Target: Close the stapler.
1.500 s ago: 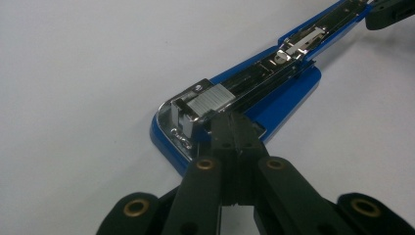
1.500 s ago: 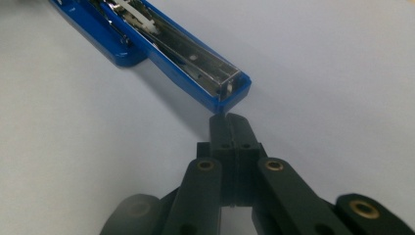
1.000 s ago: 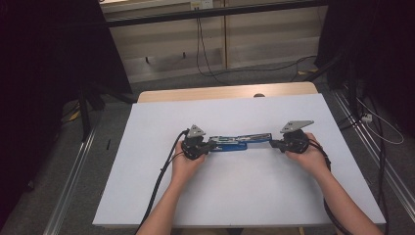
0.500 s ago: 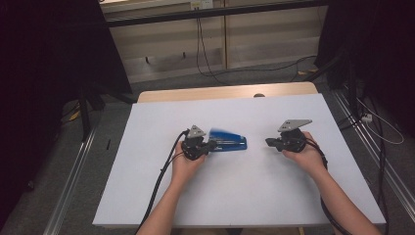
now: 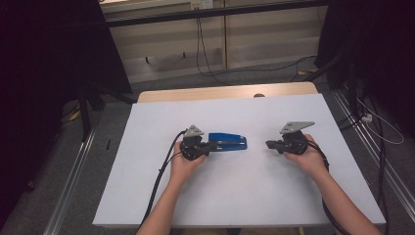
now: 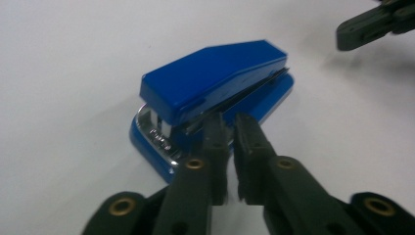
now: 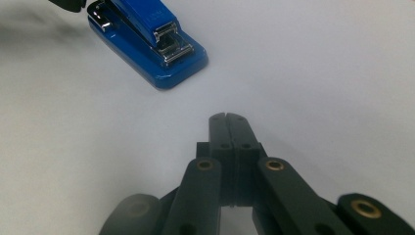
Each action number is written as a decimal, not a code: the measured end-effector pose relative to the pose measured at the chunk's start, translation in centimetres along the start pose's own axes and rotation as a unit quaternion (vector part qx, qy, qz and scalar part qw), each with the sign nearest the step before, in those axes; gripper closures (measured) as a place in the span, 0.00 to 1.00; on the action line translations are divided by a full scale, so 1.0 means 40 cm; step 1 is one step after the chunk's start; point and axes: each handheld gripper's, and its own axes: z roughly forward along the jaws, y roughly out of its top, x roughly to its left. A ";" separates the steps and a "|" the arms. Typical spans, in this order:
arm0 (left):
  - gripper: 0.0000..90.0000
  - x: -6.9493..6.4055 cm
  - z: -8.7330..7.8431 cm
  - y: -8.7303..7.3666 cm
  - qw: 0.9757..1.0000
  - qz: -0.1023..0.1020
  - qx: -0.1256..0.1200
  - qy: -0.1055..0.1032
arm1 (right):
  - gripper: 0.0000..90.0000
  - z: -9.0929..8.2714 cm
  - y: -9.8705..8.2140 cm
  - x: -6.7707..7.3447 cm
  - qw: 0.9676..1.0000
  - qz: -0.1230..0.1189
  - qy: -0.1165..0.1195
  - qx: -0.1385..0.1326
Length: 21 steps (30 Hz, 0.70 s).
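Note:
A blue stapler (image 5: 229, 142) lies closed on the white table (image 5: 244, 196), long axis left to right. My left gripper (image 5: 211, 145) sits at its left end. In the left gripper view the jaws (image 6: 230, 122) have just been opening and stand a narrow gap apart, tips against the stapler's (image 6: 215, 83) near side, with nothing between them. My right gripper (image 5: 268, 145) rests on the table a short way right of the stapler, apart from it. Its jaws (image 7: 227, 117) are pressed together and empty, pointing toward the stapler's (image 7: 147, 44) metal-mouthed end.
A bare wooden strip (image 5: 220, 93) runs along the table's far edge. Metal rails (image 5: 73, 186) flank the table on both sides, and cables (image 5: 235, 68) lie on the floor behind it. A black cable (image 5: 159, 181) trails from the left gripper toward the front edge.
The right gripper has drawn back to the right, away from the stapler's right end. The left hand has stayed at the stapler's left end.

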 end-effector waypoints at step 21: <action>0.24 -0.003 -0.171 -0.025 0.999 0.008 -0.039 0.031 | 0.57 -0.074 -0.020 0.051 0.998 0.031 0.008 -0.046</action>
